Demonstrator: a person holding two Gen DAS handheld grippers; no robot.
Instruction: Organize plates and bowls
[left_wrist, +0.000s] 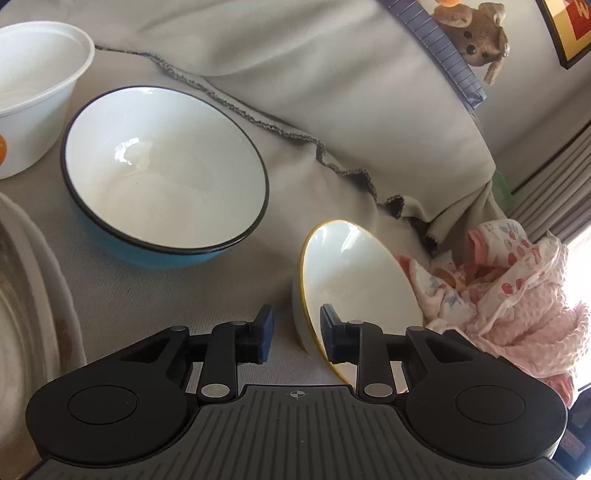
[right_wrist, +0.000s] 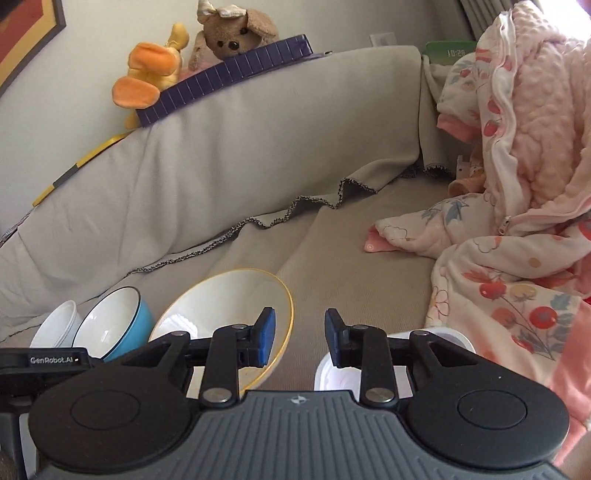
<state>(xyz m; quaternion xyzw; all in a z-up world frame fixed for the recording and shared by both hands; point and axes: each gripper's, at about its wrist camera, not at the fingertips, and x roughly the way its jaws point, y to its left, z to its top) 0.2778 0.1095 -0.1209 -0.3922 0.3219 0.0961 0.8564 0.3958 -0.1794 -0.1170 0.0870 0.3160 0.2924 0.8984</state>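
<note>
A yellow-rimmed white bowl stands tilted on the grey sofa seat, leaning toward pink clothes. My left gripper is open with the bowl's near rim between its fingers, the right pad inside the bowl. A blue bowl with a black rim sits upright to the left, a white plastic bowl behind it. In the right wrist view the yellow-rimmed bowl is at lower left, beside the blue bowl and white bowl. My right gripper is open above a small white cup.
A white plate's edge shows at the left. Pink patterned clothes are heaped at the right of the sofa. The sofa back rises behind, with stuffed toys on top.
</note>
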